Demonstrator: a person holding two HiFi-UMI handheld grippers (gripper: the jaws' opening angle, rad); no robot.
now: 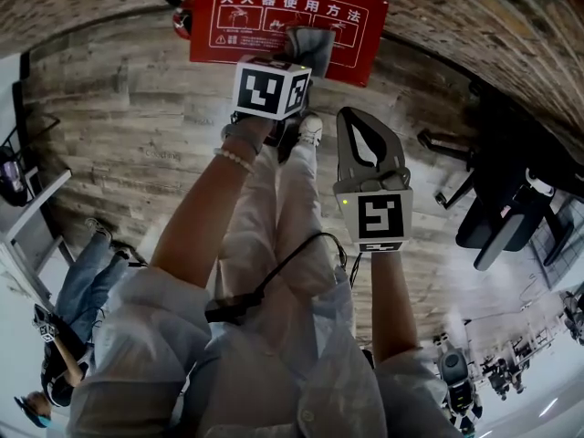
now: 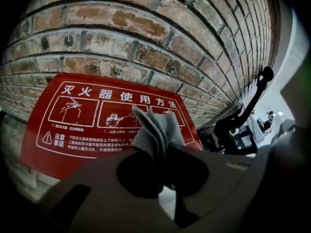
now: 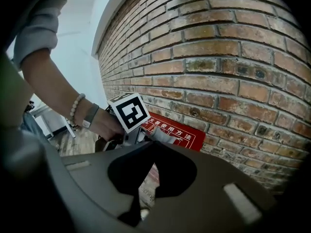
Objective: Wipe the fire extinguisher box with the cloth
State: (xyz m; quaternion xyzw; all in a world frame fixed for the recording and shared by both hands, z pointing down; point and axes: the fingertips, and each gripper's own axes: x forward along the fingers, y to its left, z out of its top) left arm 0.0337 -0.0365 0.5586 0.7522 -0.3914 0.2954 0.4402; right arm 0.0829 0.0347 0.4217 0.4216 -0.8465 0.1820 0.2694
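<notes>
2 claws [image 1: 307,55] [image 1: 352,119], 1 cloth [image 2: 158,129], 1 red ext. box [image 2: 73,132]

The left gripper [image 1: 306,51] and right gripper [image 1: 358,121] have grey moulded jaws. Each carries a white cube [image 1: 270,87] with black square markers. The operator wears a pale long-sleeved shirt [image 1: 137,327], light trousers [image 1: 283,199], a bead bracelet [image 1: 235,159] and a grey wristband [image 3: 90,115]. A black cable [image 1: 285,261] runs across the torso.
</notes>
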